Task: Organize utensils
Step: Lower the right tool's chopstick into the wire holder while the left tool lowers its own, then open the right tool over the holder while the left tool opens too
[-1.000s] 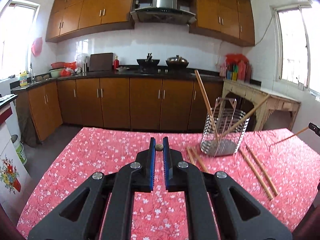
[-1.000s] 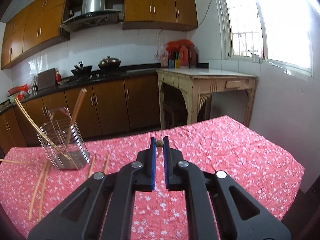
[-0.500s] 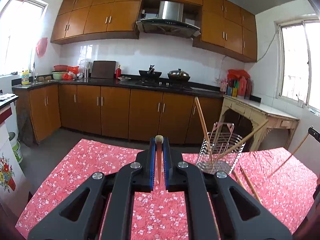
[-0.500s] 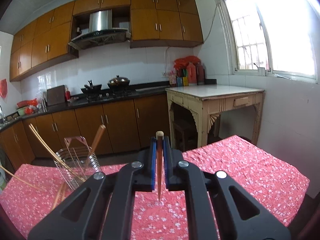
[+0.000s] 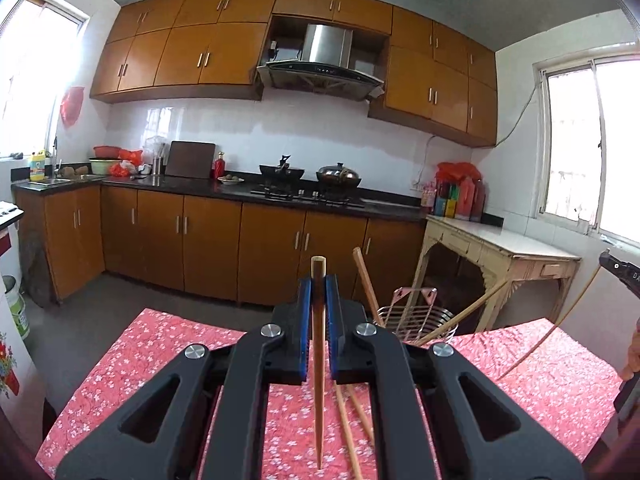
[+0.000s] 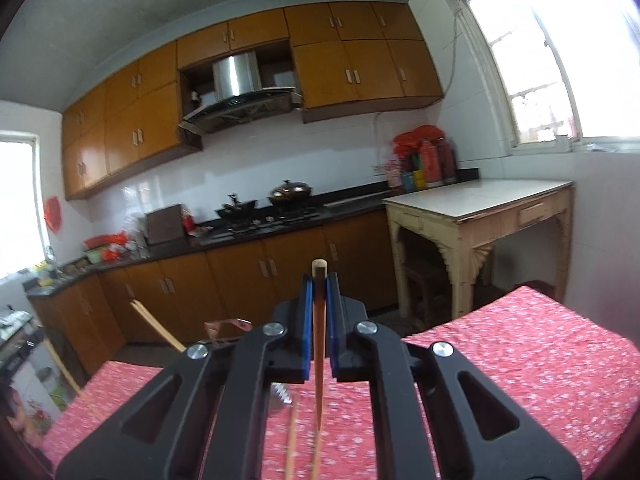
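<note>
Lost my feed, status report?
Left gripper and right gripper each shut on a chopstick. Holder ahead, loose chopsticks on table.

left tool (image 5: 319, 286): blk frame | blue pads | silver screws | right tool (image 6: 319, 286): same

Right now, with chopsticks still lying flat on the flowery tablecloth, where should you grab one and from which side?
Grab a loose chopstick near its thicker far end, coming straight down from above with the fingers either side of the thin shaft. It lies flat on the tablecloth, so only its top and sides are reachable. Both grippers already hold one each.
</note>
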